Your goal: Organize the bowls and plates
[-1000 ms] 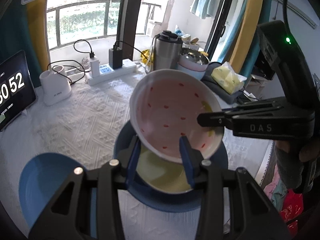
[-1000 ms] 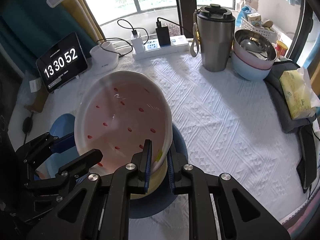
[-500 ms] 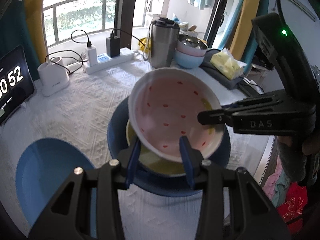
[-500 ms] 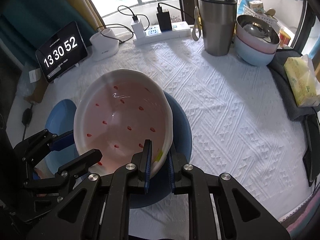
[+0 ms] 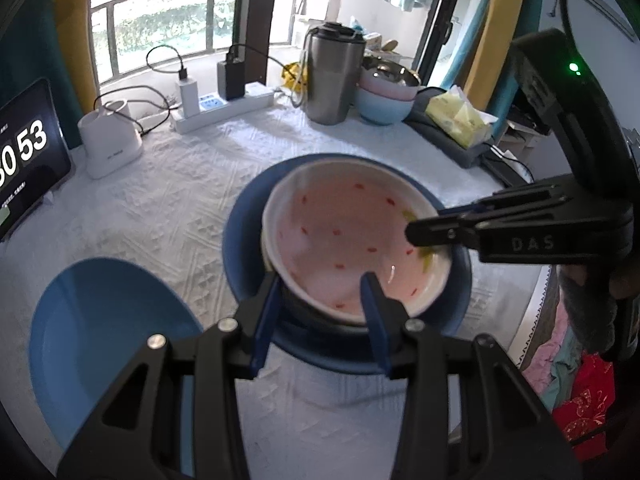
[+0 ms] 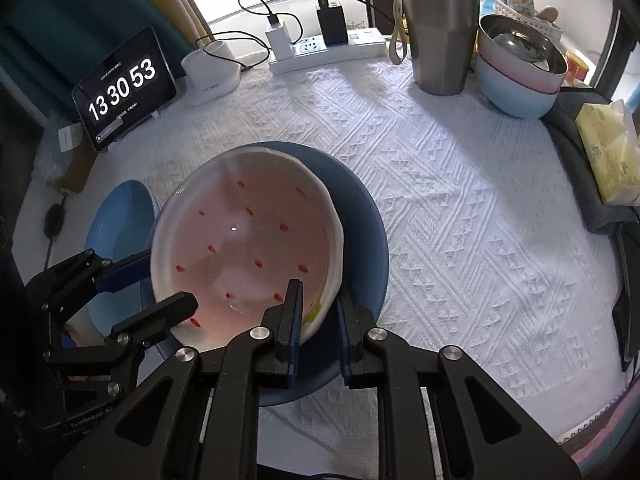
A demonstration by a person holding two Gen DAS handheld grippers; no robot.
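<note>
A pink bowl (image 5: pixel 344 240) (image 6: pixel 240 240) with red spots and a white rim rests low inside a dark blue plate (image 5: pixel 244 240) (image 6: pixel 368 248). My left gripper (image 5: pixel 322 278) (image 6: pixel 170 282) straddles the bowl's near rim, one finger outside and one inside, shut on it. My right gripper (image 6: pixel 318 292) (image 5: pixel 424 224) pinches the opposite rim, by a yellow-green mark, with its jaws nearly together. A light blue plate (image 5: pixel 108 328) (image 6: pixel 120 220) lies flat on the white cloth beside the stack.
At the back stand a steel tumbler (image 6: pixel 440 32), stacked bowls (image 6: pixel 516 68), a power strip (image 5: pixel 224 108), a white holder (image 5: pixel 110 140) and a tablet clock (image 6: pixel 124 88). A tissue pack (image 6: pixel 608 152) lies on grey cloth at the right edge.
Both grippers have lowered the tilted pink bowl onto the dark blue plate. It now sits nearly level and covers the yellow dish that showed beneath it.
</note>
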